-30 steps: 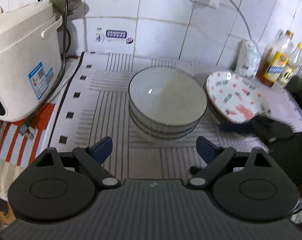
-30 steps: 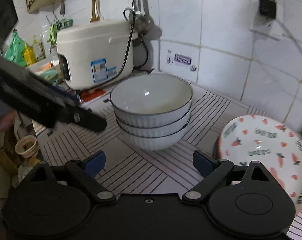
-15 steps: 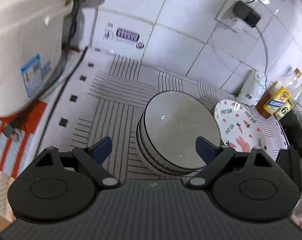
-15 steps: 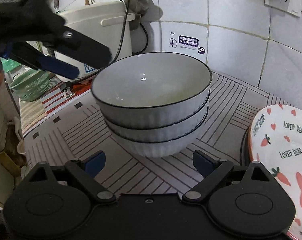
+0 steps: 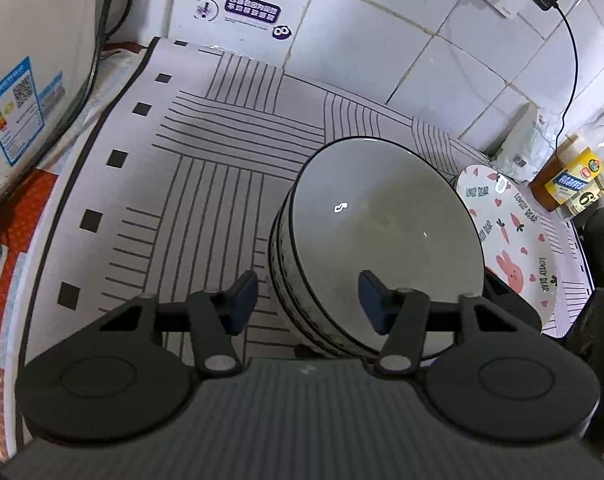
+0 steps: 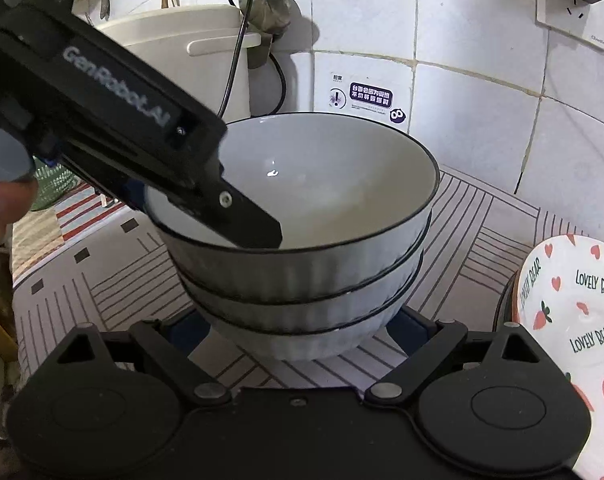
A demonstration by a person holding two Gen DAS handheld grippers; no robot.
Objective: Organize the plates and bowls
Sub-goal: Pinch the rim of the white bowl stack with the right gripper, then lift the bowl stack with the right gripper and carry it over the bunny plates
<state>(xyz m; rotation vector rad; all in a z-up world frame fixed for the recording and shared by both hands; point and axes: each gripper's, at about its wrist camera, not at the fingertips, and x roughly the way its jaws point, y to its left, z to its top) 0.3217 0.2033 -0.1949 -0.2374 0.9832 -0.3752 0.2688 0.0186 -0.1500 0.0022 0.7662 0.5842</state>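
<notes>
White rice cooker (image 6: pixel 190 60) crowds the bowl stack (image 6: pixel 302 248); left gripper (image 5: pixel 308 300) straddles its rim, right gripper (image 6: pixel 298 330) open; striped mat (image 5: pixel 206 168), tiled wall.

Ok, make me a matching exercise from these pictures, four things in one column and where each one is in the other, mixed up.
Things:
1. bowl stack
2. bear plate
3. rice cooker
4. oil bottle

Places:
A. far right, beside the wall
B. left edge of the counter
C. middle of the striped mat
D. just right of the bowls

Pairs: 1-C, 2-D, 3-B, 4-A
</notes>
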